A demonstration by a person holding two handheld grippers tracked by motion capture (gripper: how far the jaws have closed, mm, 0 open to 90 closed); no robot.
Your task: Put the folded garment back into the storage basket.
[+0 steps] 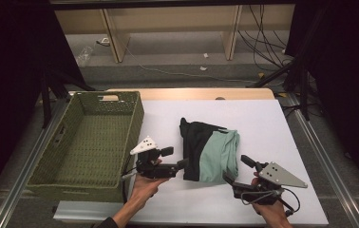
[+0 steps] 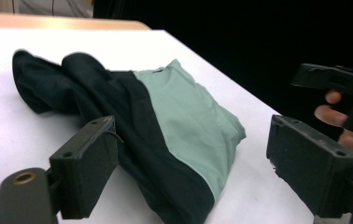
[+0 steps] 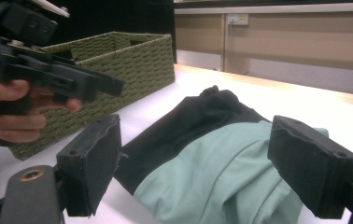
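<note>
Folded garment [image 1: 211, 151] lies mid-table, right of empty basket [image 1: 89, 142]. Likely next: lift bundle into basket; pinch both near corners together so folds hold. Left gripper [image 1: 180, 166] spread wide at dark edge, holding nothing. Right gripper [image 1: 234, 171] also spread, just short of green edge, contact unclear.

Left claw [image 1: 183, 163] and right claw [image 1: 235, 169] wide apart-jawed

This looks like a lab or recording studio, though the dark edges hide much: black curtains [image 1: 6, 71], tripod legs [image 1: 282, 71], loose cables [image 1: 263, 42] on the floor, and a metal-framed white table [image 1: 263, 123] before plain wooden benches [image 1: 168, 23].
</note>
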